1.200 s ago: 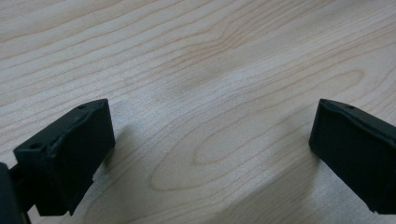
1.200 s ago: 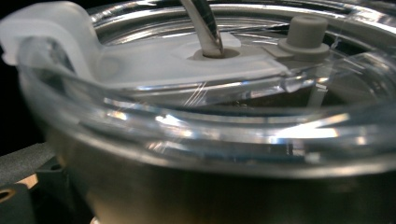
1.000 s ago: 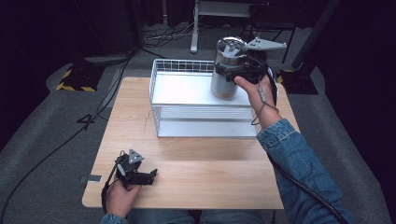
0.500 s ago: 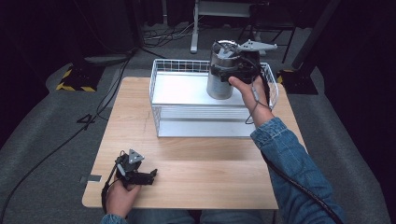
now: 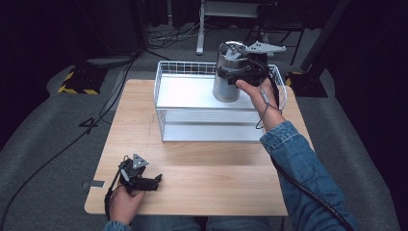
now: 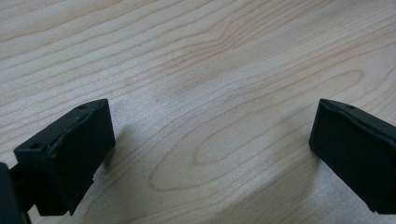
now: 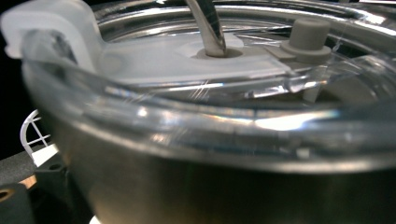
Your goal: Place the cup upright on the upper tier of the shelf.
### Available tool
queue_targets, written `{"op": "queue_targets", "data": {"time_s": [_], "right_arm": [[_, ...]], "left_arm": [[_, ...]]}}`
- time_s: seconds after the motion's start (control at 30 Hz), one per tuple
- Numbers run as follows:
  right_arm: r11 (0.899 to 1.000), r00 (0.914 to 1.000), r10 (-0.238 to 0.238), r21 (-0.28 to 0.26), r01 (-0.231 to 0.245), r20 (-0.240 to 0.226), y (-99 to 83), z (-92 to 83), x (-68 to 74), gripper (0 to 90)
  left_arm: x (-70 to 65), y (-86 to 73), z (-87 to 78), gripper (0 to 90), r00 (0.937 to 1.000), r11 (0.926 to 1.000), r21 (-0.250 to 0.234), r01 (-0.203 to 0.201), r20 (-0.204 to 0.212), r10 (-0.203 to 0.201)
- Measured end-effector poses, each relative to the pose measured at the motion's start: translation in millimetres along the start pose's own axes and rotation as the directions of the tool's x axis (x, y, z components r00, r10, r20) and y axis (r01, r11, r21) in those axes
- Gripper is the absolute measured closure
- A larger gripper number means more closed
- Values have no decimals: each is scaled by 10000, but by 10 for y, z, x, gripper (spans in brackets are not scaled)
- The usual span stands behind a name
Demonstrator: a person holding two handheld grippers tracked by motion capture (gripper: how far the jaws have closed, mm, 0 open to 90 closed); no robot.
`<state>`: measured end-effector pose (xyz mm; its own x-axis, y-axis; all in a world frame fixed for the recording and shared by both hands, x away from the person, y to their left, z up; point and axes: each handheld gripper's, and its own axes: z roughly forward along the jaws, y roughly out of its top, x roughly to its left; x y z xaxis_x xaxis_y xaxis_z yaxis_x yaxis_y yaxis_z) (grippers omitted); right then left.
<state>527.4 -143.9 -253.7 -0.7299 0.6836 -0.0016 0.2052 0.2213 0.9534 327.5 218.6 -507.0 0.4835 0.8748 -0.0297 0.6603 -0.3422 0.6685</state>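
Observation:
A steel tumbler (image 5: 225,90) with a clear lid (image 7: 187,60) and a metal straw (image 7: 208,25) stands upright over the back right of a white wire basket (image 5: 207,126). My right gripper (image 5: 235,72) is shut on the tumbler's upper part, with the hand behind it. Whether the tumbler's base touches the basket floor cannot be told. In the right gripper view the tumbler's body (image 7: 233,191) is very close. My left gripper (image 5: 155,181) rests on the wooden table (image 5: 221,173) at the front left. It (image 6: 210,154) is open, with bare wood between the jaws.
The basket sits at the back middle of the table, its white floor (image 5: 185,91) bare on the left. Cables (image 5: 110,96) trail over the grey floor on the left. A white stand (image 5: 199,29) is behind the table.
The right hand has carried the tumbler a little to the left and lower over the basket. The left gripper has not moved.

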Motion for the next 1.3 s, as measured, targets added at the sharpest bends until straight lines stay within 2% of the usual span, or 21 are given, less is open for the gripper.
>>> {"op": "queue_targets", "data": {"time_s": [0.13, 0.27, 0.4, 0.57, 0.7, 0.93, 1.3], "right_arm": [[10000, 9999, -57, 25, 57, 120, 15, 16, 10, 29], [10000, 10000, -87, -7, 87, -4, 7, 11, -3, 29], [9994, 9995, -322, 124, 322, 5, 16, 13, -9, 23], [9985, 9985, -541, 46, 541, -59, 19, -8, -17, 1], [9984, 9982, -554, 42, 555, -208, 24, -47, -36, 1], [9974, 9974, -721, -4, 721, 23, 56, -180, -22, 0], [9975, 9972, -693, -166, 689, -263, 52, -523, 60, 0]], "left_arm": [[0, 0, 0, 6, 10000, 10000, 0, 0, 2, 0], [-3, -1, 0, 6, 10000, 10000, -6, 29, -18, -29], [-3, -1, 0, 6, 10000, 10000, -7, 30, -18, -30], [-3, -1, 0, 6, 10000, 10000, -5, 30, -19, -30], [-3, -1, 0, 6, 10000, 10000, -5, 30, -18, -30], [-1, 1, 1, 5, 10000, 10000, 2, 13, -22, -13], [3, 4, 3, 4, 10000, 10000, 8, 12, -9, -12]]}}
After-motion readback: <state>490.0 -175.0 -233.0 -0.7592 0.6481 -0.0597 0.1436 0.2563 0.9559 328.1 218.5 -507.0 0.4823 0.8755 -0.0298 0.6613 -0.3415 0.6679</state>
